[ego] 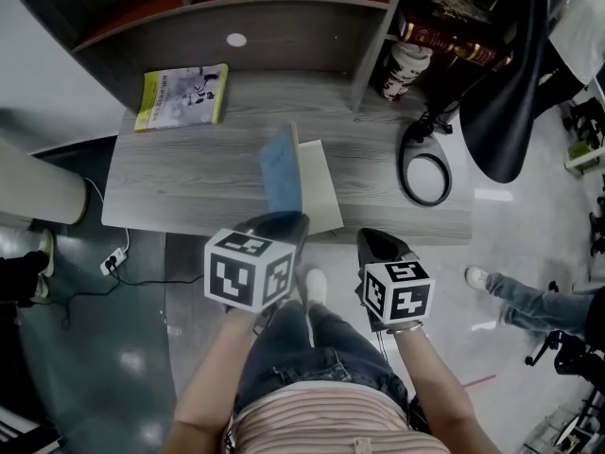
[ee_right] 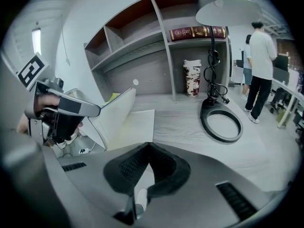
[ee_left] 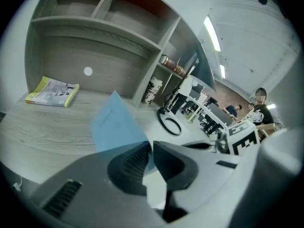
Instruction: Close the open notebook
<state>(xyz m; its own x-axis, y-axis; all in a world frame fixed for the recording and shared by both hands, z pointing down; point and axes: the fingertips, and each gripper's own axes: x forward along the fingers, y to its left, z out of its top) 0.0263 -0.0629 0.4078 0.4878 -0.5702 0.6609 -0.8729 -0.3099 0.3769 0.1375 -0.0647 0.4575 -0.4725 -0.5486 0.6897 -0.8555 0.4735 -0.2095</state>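
The notebook lies on the desk close to its front edge. Its blue cover stands roughly upright over the spine, and the white page lies bare to the right of it. The left gripper is clamped on the near edge of that cover; its own view shows the blue sheet running in between jaws that have closed on it. The right gripper hangs off the front of the desk, just right of the notebook, with its jaws together on nothing. The job looks about half done: the cover has to swing rightward and down onto the page. To do that well, the left gripper should follow an arc around the spine, not pull straight across, since a sideways tug would likely drag the light notebook or crease the cover. It should let go only when the cover is nearly flat. The right gripper could press the page's outer edge to hold the book in place, then move clear. There is open desk on both sides. The yellow booklet is well apart at the back left, and the lamp base sits off to the right. The front edge is the risk, because any pull toward the person could tip the notebook off.
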